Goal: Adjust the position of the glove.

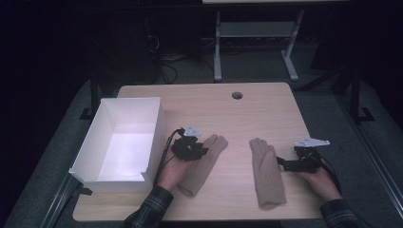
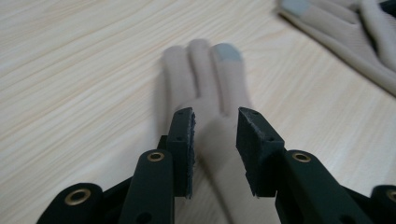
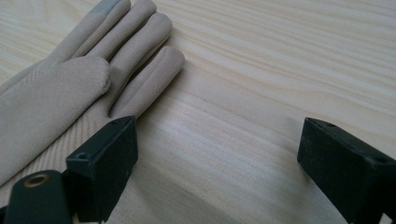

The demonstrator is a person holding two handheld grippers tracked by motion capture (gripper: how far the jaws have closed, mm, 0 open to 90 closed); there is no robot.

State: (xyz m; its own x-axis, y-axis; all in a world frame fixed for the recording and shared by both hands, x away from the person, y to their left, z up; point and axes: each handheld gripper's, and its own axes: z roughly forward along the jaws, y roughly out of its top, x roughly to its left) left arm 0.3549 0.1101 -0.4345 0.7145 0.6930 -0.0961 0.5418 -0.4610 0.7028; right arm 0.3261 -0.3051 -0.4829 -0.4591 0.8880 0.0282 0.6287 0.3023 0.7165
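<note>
Two beige knit gloves lie flat on the pale wooden desk (image 1: 266,102). The left glove (image 1: 205,164) sits at lower centre of the high view, slanting up to the right, its fingers close together. The right glove (image 1: 266,173) lies just right of centre, fingers toward the top of the frame, one fingertip grey. In the left gripper view the left glove runs away from the camera, blurred, also with a grey fingertip, and its lower part is cut off behind the jaws.

The left gripper (image 2: 215,140) hovers over that glove with its jaws a narrow gap apart; the glove shows between them, but the pads do not press it. The right gripper (image 3: 219,158) stands wide open above bare desk at the right glove's edge, holding nothing; its left jaw hides a strip of the glove.

A white open box (image 1: 92,142) stands at the left of the desk. The room beyond the desk is too dark to make out.
</note>
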